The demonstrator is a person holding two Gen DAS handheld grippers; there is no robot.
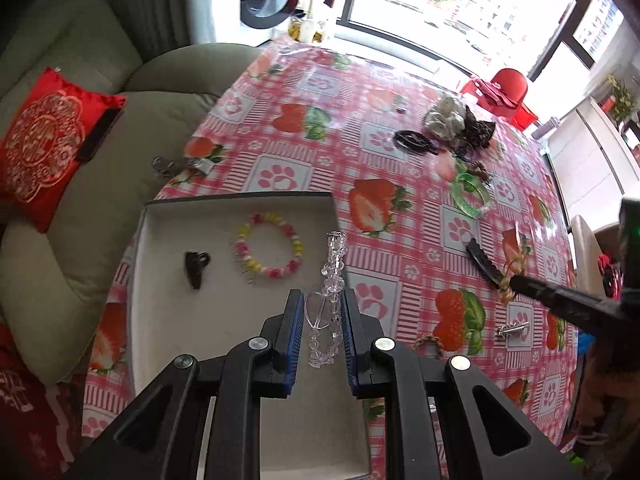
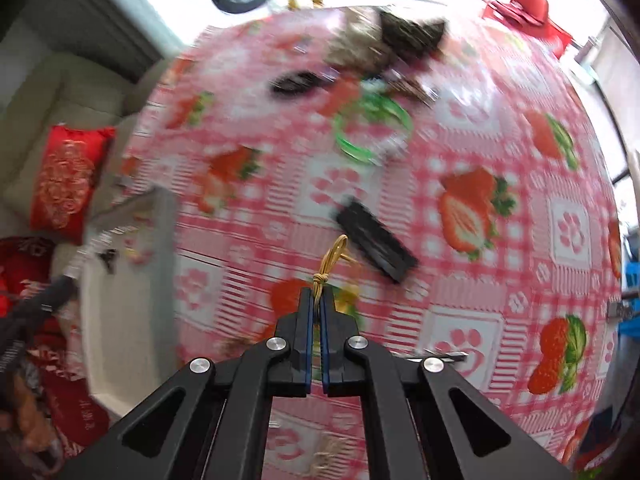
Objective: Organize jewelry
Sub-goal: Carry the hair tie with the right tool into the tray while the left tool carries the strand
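Two claws: we held one in each hand above the strawberry-print tabletop (image 1: pixel 296 152).
Left claw (image 1: pixel 320 320): narrow, pads pressed on a clear crystal bead bracelet (image 1: pixel 334 272), which draped up out of the jaws and over the right wall of the white tray (image 1: pixel 240 204).
Right claw (image 2: pixel 316 304): we saw it pinched tight on a thin golden cord bracelet (image 2: pixel 334 254), whose knot sat just above the fingertips and whose loop stuck out beyond them.
Tray contents: a pink, yellow and white bead bracelet (image 1: pixel 270 250) lay near the middle, with a small dark hair clip (image 1: pixel 196 266) to its left, apart from it.
Loose on the tabletop: a green bangle (image 1: pixel 470 198) lay beside a pile of scrunchies (image 1: pixel 456 120) at the far side; a black comb clip (image 2: pixel 378 242) lay just beyond the golden loop in the right wrist view.
Right wrist view: blurred, so we could not tell the finer pieces.
Beside the tabletop: a beige sofa (image 1: pixel 80 128) carried a red cushion (image 1: pixel 48 144).
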